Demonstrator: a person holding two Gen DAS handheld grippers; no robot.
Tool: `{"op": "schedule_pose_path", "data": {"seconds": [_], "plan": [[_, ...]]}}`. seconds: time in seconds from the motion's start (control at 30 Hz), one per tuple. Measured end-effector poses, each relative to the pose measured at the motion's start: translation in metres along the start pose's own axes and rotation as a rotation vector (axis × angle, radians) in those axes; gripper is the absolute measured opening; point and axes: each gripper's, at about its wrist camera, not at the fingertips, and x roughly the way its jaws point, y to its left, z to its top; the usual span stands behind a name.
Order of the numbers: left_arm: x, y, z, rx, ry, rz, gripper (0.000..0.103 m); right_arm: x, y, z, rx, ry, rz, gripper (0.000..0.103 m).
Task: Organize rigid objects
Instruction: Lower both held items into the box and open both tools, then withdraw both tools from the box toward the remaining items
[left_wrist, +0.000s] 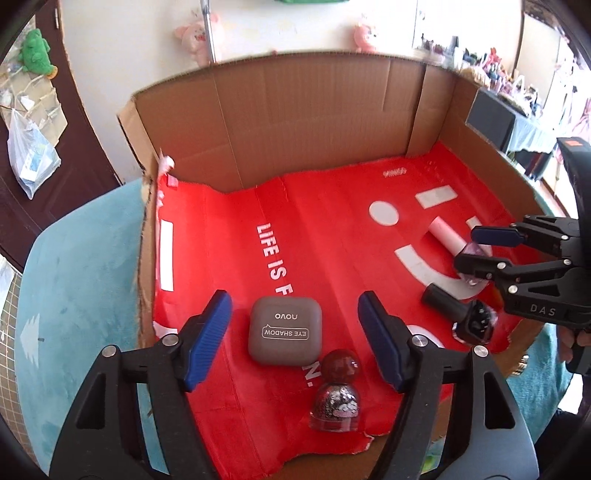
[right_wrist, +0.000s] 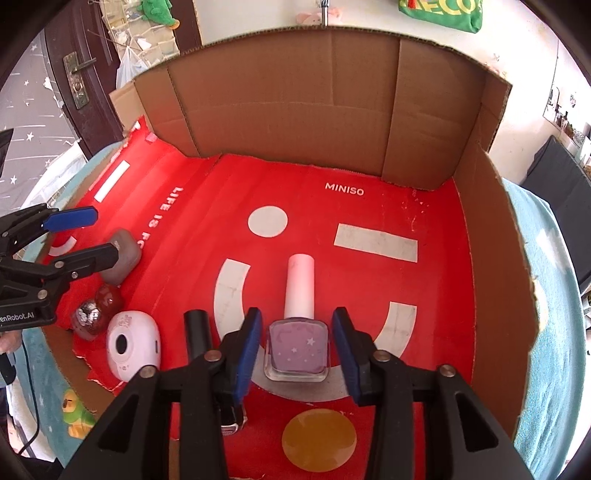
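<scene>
A cardboard box (right_wrist: 288, 110) with its near side open sits on a teal cloth (left_wrist: 85, 280), and a red MINISO paper bag (right_wrist: 184, 229) is spread flat over its floor.

The left gripper (left_wrist: 295, 332) hangs over the near left part of the bag with its blue-padded jaws spread wide and nothing pinched. Between them, untouched, lies a grey eye shadow case (left_wrist: 285, 330) (its lid reads "novo EYE SHADOW"). Just nearer than the case lies a dark red nail polish bottle (left_wrist: 336, 395) with a round cap, on its side, also clear of both pads.

The right gripper (right_wrist: 295, 350) is over the near middle of the bag. Its jaws stand apart on either side of a lilac nail polish bottle (right_wrist: 297, 350) with a pale pink cap (right_wrist: 300, 288); a narrow gap shows between each pad and the glass, so the bottle lies free on the bag with its cap pointing to the far wall.

Left of that gripper lies a black nail polish bottle (left_wrist: 474, 321), its black cap (right_wrist: 197, 332) pointing away, its body partly hidden behind the left finger in the right wrist view. Further left rests a white oval case (right_wrist: 133, 345) at the bag's torn near edge. A yellow disc (right_wrist: 319, 439) lies nearest the right camera, under the gripper.
</scene>
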Motion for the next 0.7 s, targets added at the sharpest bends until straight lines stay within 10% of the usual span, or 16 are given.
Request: {"op": "schedule_pose_path", "data": {"seconds": [0.47,0.7], "plan": [[-0.112,-0.017,-0.026,-0.052,-0.370,0.046,0.095,-0.117,0.008,-0.019,0.013,-0.270,0.018,0.096],[-0.163,-0.041,-0.062,-0.053,-0.551,0.098,0.099,-0.181,0.026,-0.057,-0.004,-0.424,-0.015,0.103]]}}
